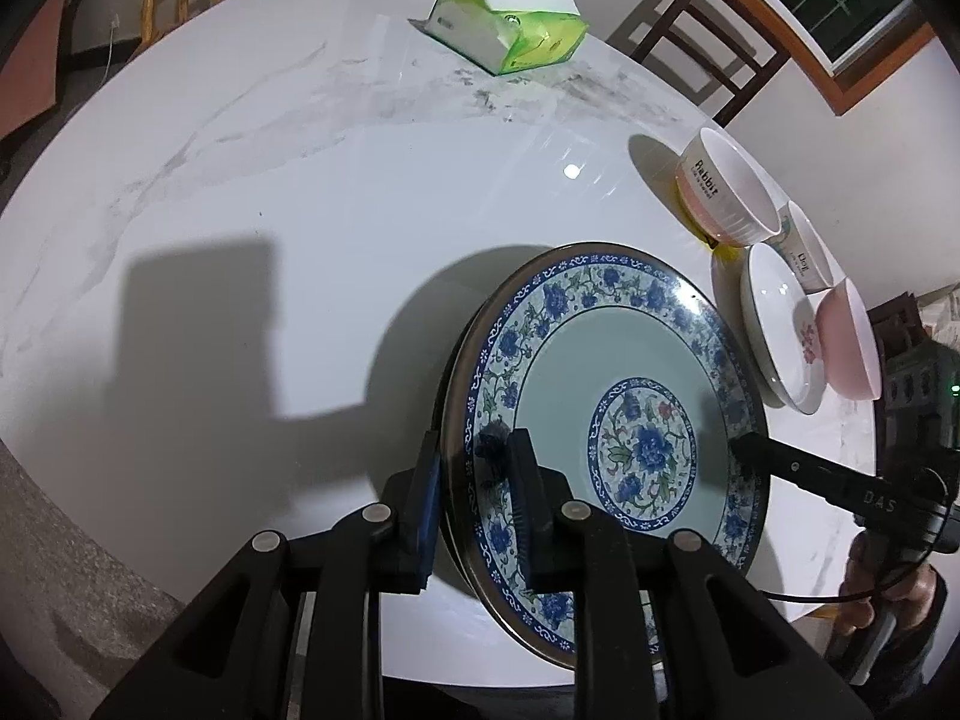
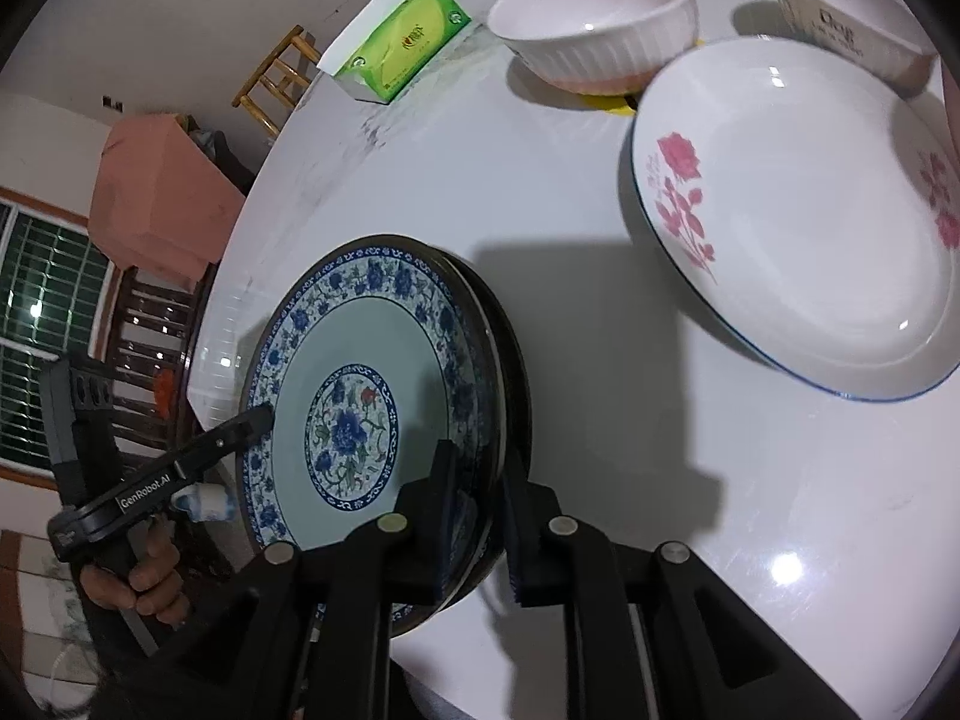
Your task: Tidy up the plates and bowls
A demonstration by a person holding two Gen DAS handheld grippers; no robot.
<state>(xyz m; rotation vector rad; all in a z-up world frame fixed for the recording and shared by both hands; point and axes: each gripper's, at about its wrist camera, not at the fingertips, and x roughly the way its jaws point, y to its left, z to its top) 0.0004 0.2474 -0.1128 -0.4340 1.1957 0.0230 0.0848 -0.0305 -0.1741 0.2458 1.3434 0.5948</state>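
A blue floral plate lies near the front edge of the white table, on top of another plate whose rim shows beneath; it also shows in the right wrist view. My left gripper is shut on its near-left rim. My right gripper is shut on the opposite rim, and its finger shows in the left wrist view. A white plate with pink flowers lies to the right. A ribbed white bowl and a second bowl stand behind it.
A pink bowl sits next to the flowered plate. A green tissue pack lies at the far side of the table. Wooden chairs stand around the table. The table's front edge is close below the plates.
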